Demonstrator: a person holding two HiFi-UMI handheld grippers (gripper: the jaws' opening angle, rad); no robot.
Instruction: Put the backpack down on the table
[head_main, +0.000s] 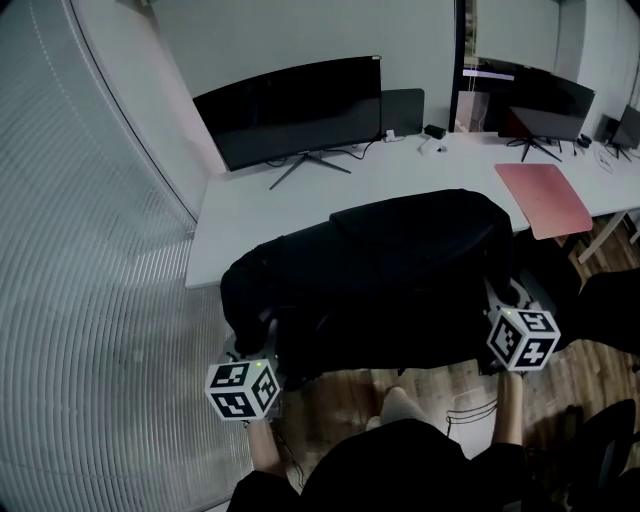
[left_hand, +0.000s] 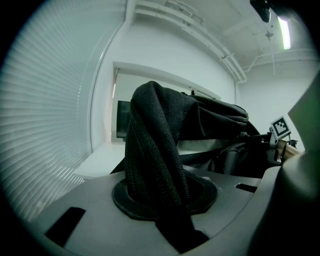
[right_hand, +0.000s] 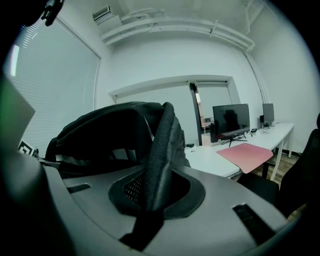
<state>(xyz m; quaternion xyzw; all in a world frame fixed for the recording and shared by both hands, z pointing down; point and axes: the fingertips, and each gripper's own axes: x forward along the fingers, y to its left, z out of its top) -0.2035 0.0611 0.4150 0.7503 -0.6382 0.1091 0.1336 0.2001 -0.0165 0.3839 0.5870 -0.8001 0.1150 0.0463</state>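
Note:
A big black backpack (head_main: 380, 265) hangs lying on its side over the near edge of the white table (head_main: 255, 215), carried between both grippers. My left gripper (head_main: 266, 338) is at its lower left end, shut on a black woven strap (left_hand: 152, 145) that runs up between the jaws in the left gripper view. At the bag's right end my right gripper (head_main: 496, 298) is shut on a padded mesh strap (right_hand: 161, 145). The bag's body (right_hand: 100, 135) fills the space beyond the right jaws. Whether its underside touches the table is hidden.
A wide dark monitor (head_main: 290, 110) stands at the table's back, a second one (head_main: 545, 105) further right. A pink mat (head_main: 545, 198) lies at the right of the table. A black chair (head_main: 605, 310) is at the right; ribbed blinds (head_main: 90, 300) line the left.

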